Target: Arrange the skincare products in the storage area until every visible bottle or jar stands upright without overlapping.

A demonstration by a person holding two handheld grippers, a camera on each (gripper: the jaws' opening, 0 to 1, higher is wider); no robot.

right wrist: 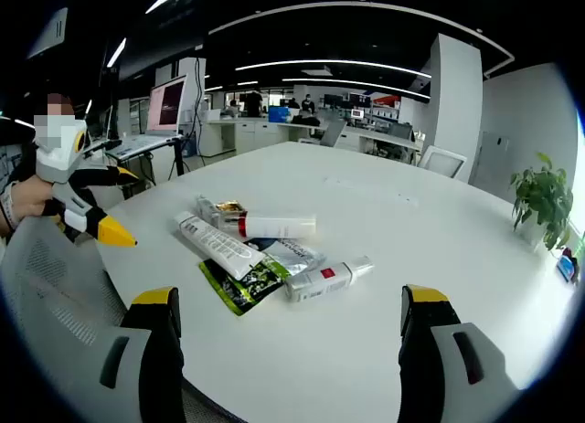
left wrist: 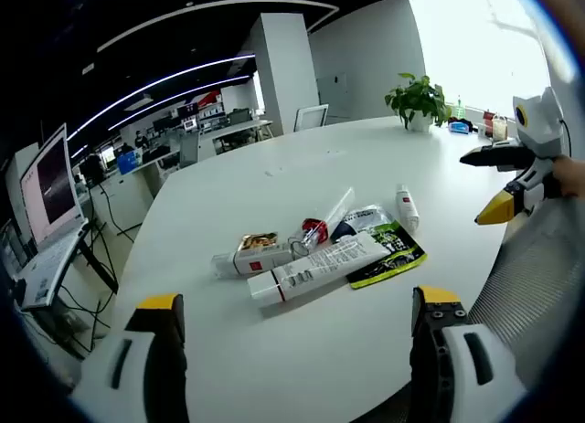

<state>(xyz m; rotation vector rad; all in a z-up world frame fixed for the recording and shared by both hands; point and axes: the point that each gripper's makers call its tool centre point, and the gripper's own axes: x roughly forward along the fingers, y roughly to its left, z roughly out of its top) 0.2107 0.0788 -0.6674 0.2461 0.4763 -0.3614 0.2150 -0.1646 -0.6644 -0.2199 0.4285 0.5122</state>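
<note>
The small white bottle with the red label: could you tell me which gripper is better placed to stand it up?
Right. In its view the small white red-labelled bottle lies nearest, between the right gripper's open jaws; from the left gripper it lies beyond the long white tube.

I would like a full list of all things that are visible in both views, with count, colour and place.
White table: one, white, round, bearing the products.
Long tube: one, white with a red band, lying in front of the pile.
Sachets: two, one green-black, one silver-blue, lying flat under the tubes.
Small bottle: one, white, lying on its side behind the sachets.
Other tubes: about three, white, clear and gold, lying, overlapping.
Potted plant: one, green, far table edge.
Monitor: one, lit, side desk.
Mesh chair: one, grey, beside the table.
Left gripper: yellow-tipped, open.
Right gripper: yellow-tipped, open.
</note>
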